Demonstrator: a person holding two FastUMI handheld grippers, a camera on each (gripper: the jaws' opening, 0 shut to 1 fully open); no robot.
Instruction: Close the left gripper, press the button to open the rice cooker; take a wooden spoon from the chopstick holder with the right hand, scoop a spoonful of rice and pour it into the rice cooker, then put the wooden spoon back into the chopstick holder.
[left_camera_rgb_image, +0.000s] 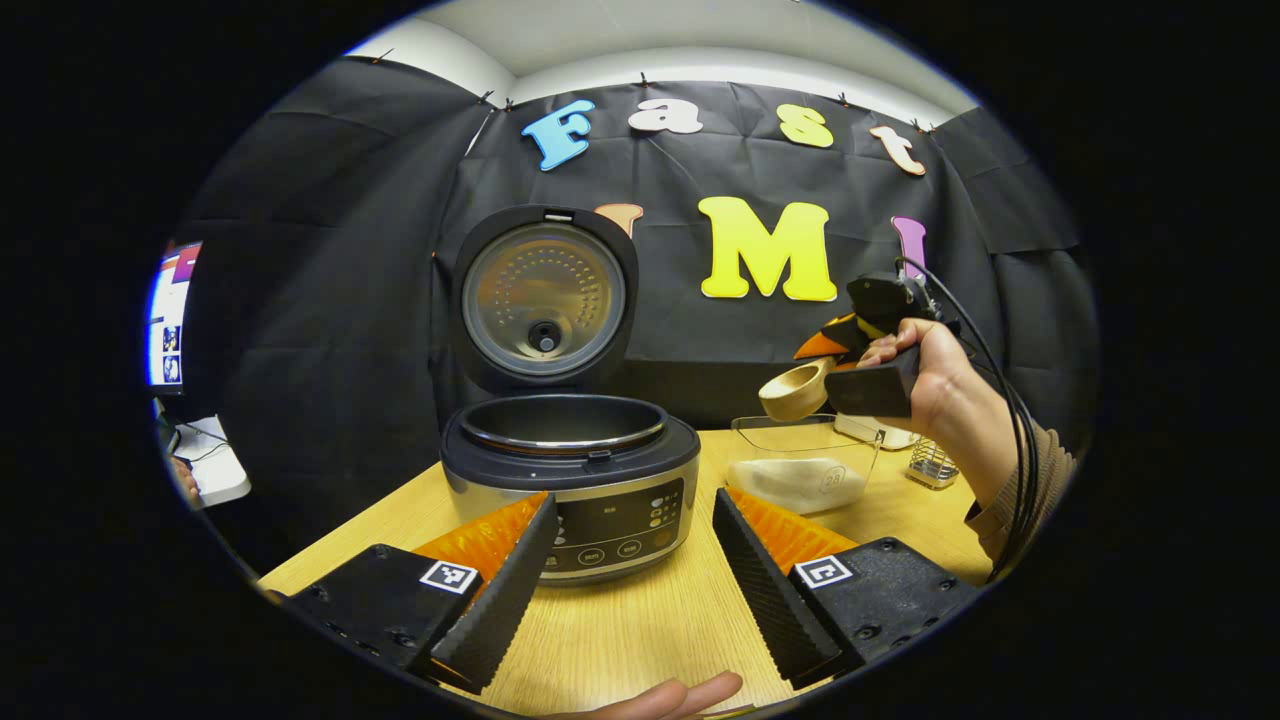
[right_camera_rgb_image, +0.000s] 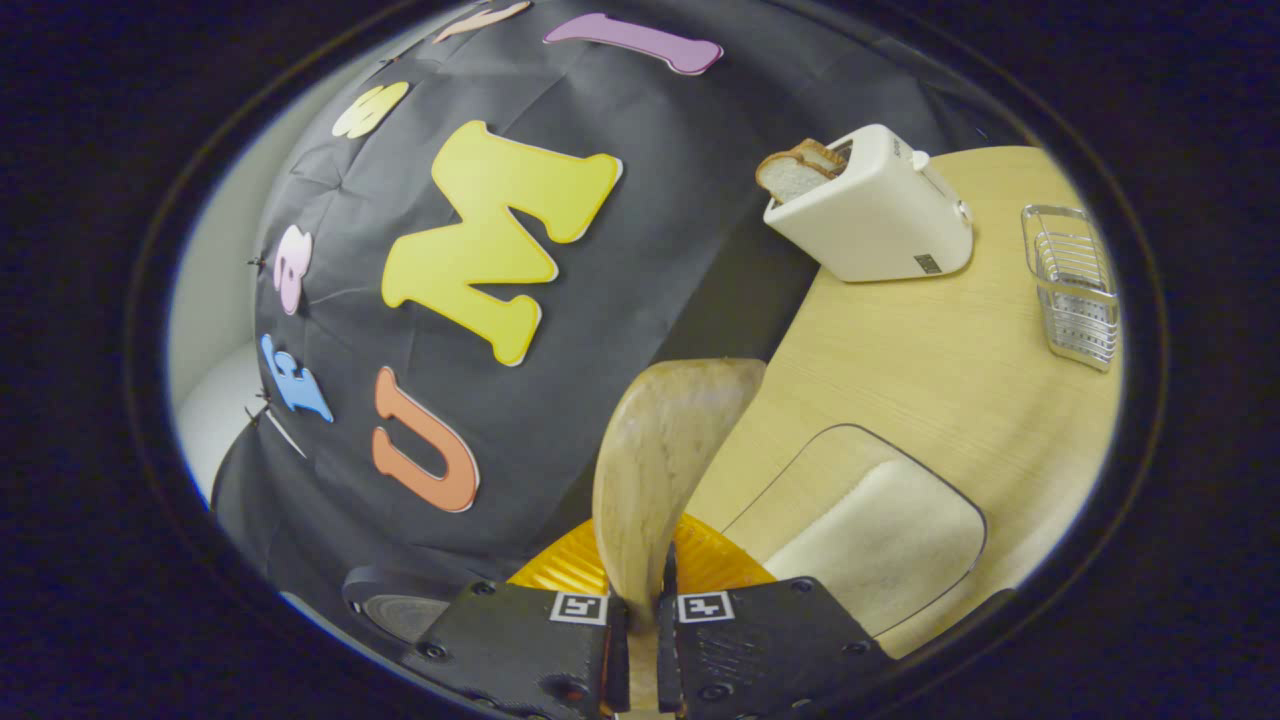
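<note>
The rice cooker (left_camera_rgb_image: 570, 480) stands in front of me on the wooden table with its lid (left_camera_rgb_image: 545, 300) swung up and the inner pot (left_camera_rgb_image: 562, 422) showing. My left gripper (left_camera_rgb_image: 635, 500) is open, its fingers spread to either side of the cooker's front panel without touching it. To the right a hand holds my right gripper (left_camera_rgb_image: 850, 350) above the clear rice container (left_camera_rgb_image: 805, 465). In the right gripper view that gripper (right_camera_rgb_image: 640, 600) is shut on the handle of the wooden spoon (right_camera_rgb_image: 665, 460), over the rice container (right_camera_rgb_image: 880, 540). The spoon's bowl (left_camera_rgb_image: 795, 390) carries no visible rice.
The wire chopstick holder (left_camera_rgb_image: 932, 462) (right_camera_rgb_image: 1075, 285) stands at the table's far right. A white toaster (right_camera_rgb_image: 870, 210) with bread (right_camera_rgb_image: 800, 165) sits by the back wall. A monitor (left_camera_rgb_image: 170, 320) stands at the left. A hand's fingers (left_camera_rgb_image: 660, 700) lie on the table's near edge.
</note>
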